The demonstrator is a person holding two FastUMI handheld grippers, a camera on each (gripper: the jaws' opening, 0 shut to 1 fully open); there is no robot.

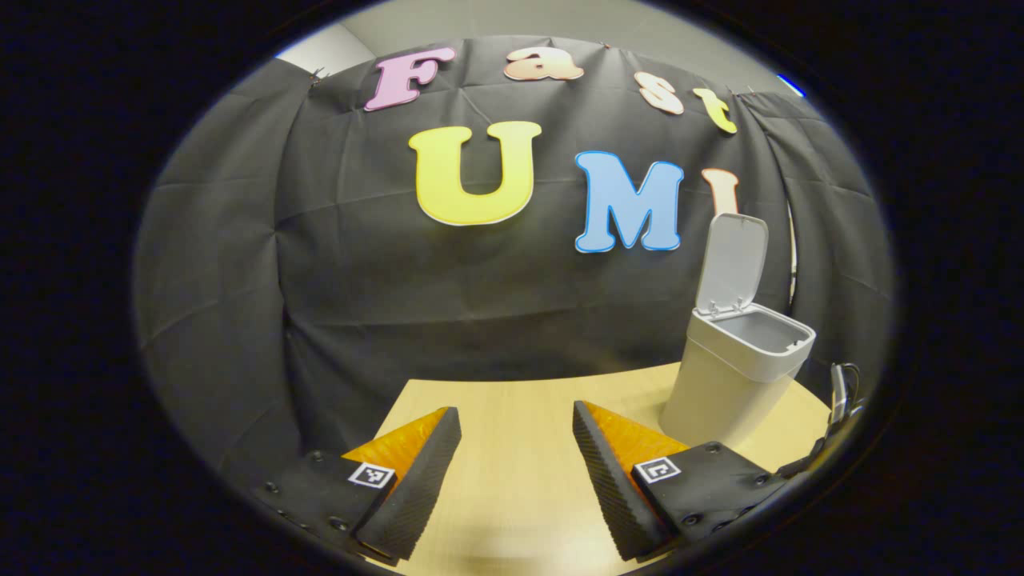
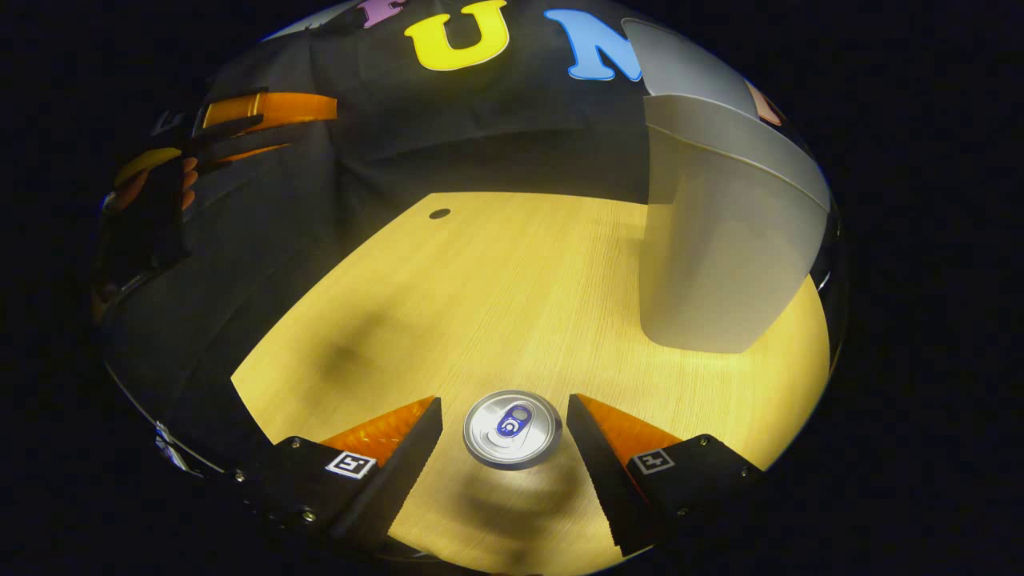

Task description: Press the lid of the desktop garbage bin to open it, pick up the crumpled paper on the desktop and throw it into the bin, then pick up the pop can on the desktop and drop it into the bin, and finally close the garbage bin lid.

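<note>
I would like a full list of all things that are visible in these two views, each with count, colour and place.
garbage bin: one, white-grey, standing on the right part of the table, lid raised.
lid: one, white-grey, upright behind the bin's opening.
pop can: one, silver top, standing upright on the table between the right gripper's fingers, not yet touched.
table: one, light wood, with a small dark hole near its far edge.
cable: one, dark, at the table's right edge behind the bin.
left gripper: one, open, above the table.
right gripper: one, open, around the can.
hand: one, holding the left gripper, far left in the right gripper view.
</note>
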